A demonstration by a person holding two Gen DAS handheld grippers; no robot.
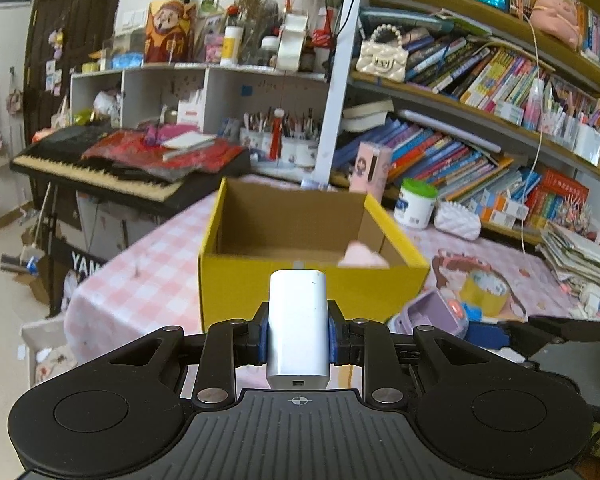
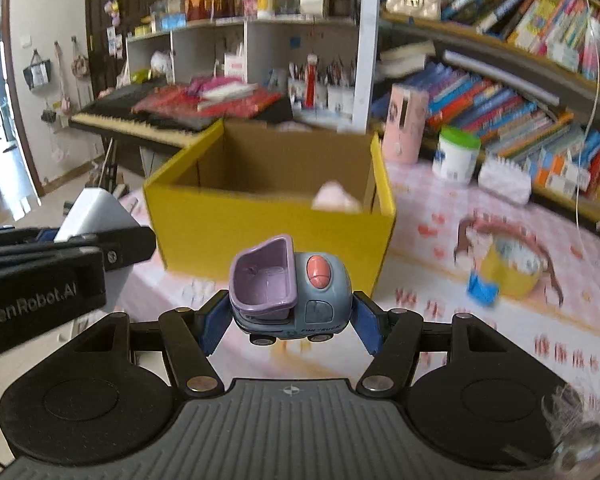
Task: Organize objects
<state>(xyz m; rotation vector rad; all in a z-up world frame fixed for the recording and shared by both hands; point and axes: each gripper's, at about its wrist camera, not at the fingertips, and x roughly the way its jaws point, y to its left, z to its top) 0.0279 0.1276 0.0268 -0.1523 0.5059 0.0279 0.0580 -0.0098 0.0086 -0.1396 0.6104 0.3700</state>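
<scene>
My left gripper point(image 1: 298, 330) is shut on a white charger block point(image 1: 297, 328) and holds it in the air just in front of the yellow cardboard box point(image 1: 260, 280). My right gripper point(image 2: 290, 320) is shut on a small toy truck point(image 2: 290, 288) with a purple tipper and blue-grey cab, held above the pink checked tablecloth, short of the same box point(image 2: 260, 220). A pink soft thing point(image 1: 362, 258) lies inside the box at its right. The truck and the right gripper also show at the right of the left wrist view point(image 1: 436, 314). The left gripper with the charger point(image 2: 96, 210) shows at the left of the right wrist view.
A yellow tape roll point(image 1: 484, 292) and a blue piece point(image 2: 482, 288) lie on the table right of the box. A white tub with a green lid point(image 1: 416, 204) and a pink carton point(image 1: 370, 166) stand behind. Bookshelves point(image 1: 480, 92) fill the right; a keyboard point(image 1: 112, 172) is left.
</scene>
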